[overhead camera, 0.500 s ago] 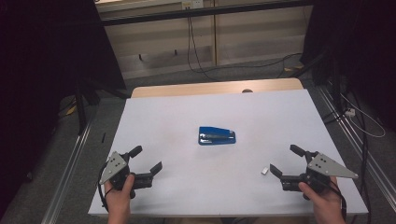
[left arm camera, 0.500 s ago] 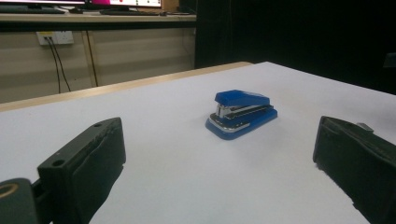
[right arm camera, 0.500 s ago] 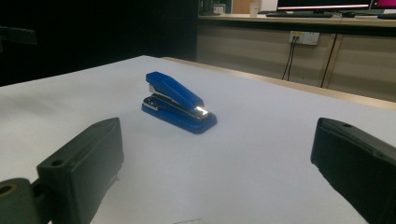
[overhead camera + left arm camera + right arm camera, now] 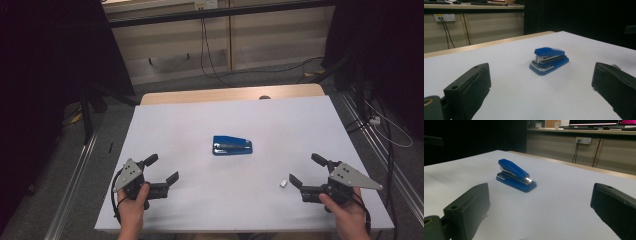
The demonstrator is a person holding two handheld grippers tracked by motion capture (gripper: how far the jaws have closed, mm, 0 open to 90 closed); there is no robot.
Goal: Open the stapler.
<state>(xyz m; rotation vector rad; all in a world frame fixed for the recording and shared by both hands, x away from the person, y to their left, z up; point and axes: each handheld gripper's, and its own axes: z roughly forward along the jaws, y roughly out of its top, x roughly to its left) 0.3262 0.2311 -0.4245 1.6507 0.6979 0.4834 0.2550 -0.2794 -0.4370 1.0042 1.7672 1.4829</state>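
A blue stapler [image 4: 232, 145] lies near the middle of the white tabletop [image 4: 300, 120]. My left gripper [image 4: 161, 169] rests near the front left edge in a hand, open, with nothing between its fingers. My right gripper [image 4: 305, 170] sits near the front right, also open and empty. Both point inward toward the stapler, well short of it. In the left gripper view the stapler [image 4: 549, 60] lies ahead between the spread jaws of the left gripper [image 4: 540, 75]. The right gripper view shows the stapler [image 4: 515, 175] ahead and to the left, beyond the right gripper [image 4: 539, 195].
A small pale metal piece [image 4: 283, 183] lies on the table just left of my right gripper. A strip of bare wood [image 4: 230, 95] runs along the table's far edge. Cables [image 4: 210, 55] hang against the wall behind, and metal rails [image 4: 75, 175] flank the table.
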